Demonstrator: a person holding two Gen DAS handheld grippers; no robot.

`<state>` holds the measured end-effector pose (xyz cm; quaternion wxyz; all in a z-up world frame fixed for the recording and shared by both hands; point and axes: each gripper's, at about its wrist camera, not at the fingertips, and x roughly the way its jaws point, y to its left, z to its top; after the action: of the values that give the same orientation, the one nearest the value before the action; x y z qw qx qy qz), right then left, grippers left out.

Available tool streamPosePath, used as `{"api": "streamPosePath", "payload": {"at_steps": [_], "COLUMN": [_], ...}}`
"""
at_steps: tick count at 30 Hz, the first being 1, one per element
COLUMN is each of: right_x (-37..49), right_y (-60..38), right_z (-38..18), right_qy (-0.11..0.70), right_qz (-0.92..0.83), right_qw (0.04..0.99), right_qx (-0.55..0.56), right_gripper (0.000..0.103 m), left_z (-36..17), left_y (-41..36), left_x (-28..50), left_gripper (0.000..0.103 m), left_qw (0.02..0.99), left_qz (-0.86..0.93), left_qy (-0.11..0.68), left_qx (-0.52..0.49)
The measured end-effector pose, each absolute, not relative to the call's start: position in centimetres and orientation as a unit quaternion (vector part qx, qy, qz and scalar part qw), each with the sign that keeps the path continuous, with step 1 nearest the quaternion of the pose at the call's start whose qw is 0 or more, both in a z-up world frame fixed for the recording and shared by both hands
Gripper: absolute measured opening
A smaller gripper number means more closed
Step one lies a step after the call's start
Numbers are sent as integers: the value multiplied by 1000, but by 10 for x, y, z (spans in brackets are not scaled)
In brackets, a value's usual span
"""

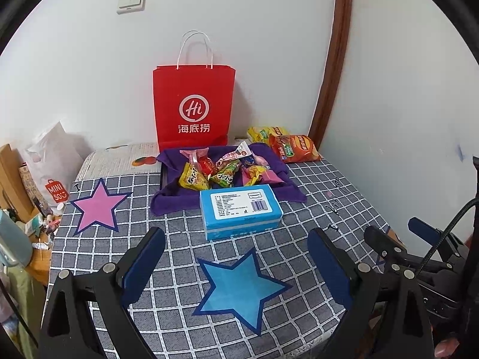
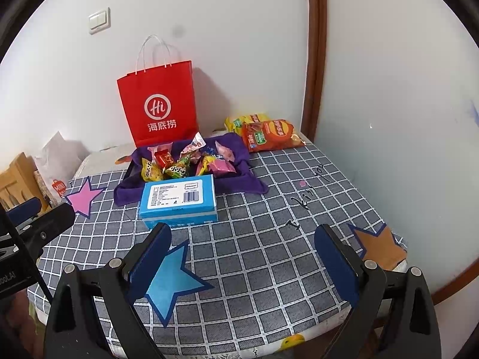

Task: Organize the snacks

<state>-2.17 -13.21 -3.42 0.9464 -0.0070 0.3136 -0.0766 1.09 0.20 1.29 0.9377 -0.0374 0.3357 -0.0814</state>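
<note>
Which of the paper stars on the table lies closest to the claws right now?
The blue star, lying between the open left claw fingers. The pink star is far left; the orange star sits at the right edge.

Even, soft indoor light filled both fisheye views, bright on the plain white wall (image 1: 89, 59) without glare. The upright red paper shopping bag (image 2: 158, 104) threw a faint shadow to its right. Edges bowed strongly and vignetted black at the corners; focus stayed reasonably sharp throughout.
</note>
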Motion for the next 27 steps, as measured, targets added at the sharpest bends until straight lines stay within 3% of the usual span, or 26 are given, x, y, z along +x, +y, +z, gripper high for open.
{"api": "streamPosePath", "payload": {"at_steps": [27], "right_x": [-20], "right_y": [-133], "right_z": [-35], "right_qy": [313], "right_qz": [-80], "right_qw": [946], "right_qx": [-11], "right_gripper": [96], "left_z": [15], "left_y": [3], "left_x": [10], "left_gripper": [96], "left_qw": [938], "left_qz": [-85], "left_qy": [332], "left_qx": [-42]}}
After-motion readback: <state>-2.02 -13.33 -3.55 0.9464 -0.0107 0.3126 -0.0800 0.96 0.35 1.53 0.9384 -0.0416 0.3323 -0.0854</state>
